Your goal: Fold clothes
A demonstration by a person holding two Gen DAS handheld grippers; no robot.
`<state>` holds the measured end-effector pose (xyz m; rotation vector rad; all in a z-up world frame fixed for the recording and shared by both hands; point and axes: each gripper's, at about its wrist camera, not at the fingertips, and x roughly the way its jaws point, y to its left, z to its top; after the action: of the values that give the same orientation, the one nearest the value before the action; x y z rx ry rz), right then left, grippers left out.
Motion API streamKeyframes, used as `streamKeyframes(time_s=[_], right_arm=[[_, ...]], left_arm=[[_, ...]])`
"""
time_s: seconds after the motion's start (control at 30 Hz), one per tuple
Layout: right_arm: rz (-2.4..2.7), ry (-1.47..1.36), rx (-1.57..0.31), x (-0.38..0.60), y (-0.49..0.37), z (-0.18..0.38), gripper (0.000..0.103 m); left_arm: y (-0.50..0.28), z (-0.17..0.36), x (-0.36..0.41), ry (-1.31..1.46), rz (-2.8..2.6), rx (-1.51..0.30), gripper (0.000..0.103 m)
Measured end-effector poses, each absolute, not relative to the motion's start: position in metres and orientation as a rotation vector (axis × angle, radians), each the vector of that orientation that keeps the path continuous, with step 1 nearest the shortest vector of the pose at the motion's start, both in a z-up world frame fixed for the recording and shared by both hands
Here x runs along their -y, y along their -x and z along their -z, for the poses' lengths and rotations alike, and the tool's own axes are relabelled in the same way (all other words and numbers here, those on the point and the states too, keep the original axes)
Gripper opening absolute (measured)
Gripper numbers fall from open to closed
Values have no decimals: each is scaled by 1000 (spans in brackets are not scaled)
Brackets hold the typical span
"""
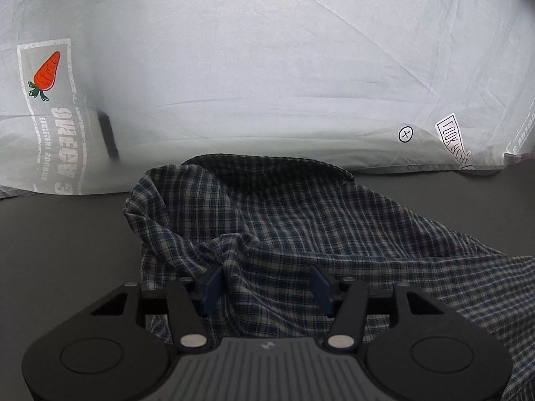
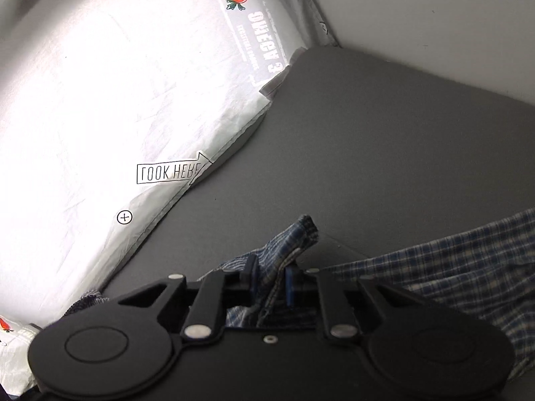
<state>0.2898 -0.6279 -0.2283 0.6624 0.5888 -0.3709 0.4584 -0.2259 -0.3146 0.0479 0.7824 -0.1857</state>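
A blue-and-white plaid garment point(image 1: 301, 217) lies crumpled on a grey bed surface point(image 1: 67, 250). My left gripper point(image 1: 266, 284) hovers low over its near part, jaws open. A raised fold of the cloth stands just inside the left finger point(image 1: 212, 284), and the pads do not press on it. In the right wrist view my right gripper point(image 2: 270, 279) is shut on a bunched edge of the plaid garment point(image 2: 451, 267). A corner of that edge sticks up beyond the fingertips, and the rest of the cloth spreads out to the right.
A pale quilt point(image 1: 250, 67) with a carrot print point(image 1: 46, 73) and a "LOOK HERE" arrow label point(image 2: 170, 170) lies along the far side of the grey surface point(image 2: 367, 150). A dark strip point(image 1: 108, 133) shows in one of its folds. A white wall point(image 2: 434, 6) rises behind.
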Motion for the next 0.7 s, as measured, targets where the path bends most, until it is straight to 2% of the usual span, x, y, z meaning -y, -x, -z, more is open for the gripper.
streamKeyframes(time_s=[0.07,0.2,0.27,0.37,0.43,0.7], right_arm=[[364,-614,-585,623,-288,221,9],[390,-481,-609,606,-290,207,9],[394,-383,-615,589,-301,199,9],[370,-230,-608,560,-314,185,9],[326,-143,-586,534,-324,175,9],[-77,100,-507,392,-359,159,9]], left_arm=[[-472,321,228,-66,191,-805,68],[-492,328,216,17,154,-857,68],[-487,314,200,118,134,-827,70],[-463,293,177,223,79,-765,82],[-441,281,160,286,44,-724,85],[-358,272,108,363,-103,-820,86]])
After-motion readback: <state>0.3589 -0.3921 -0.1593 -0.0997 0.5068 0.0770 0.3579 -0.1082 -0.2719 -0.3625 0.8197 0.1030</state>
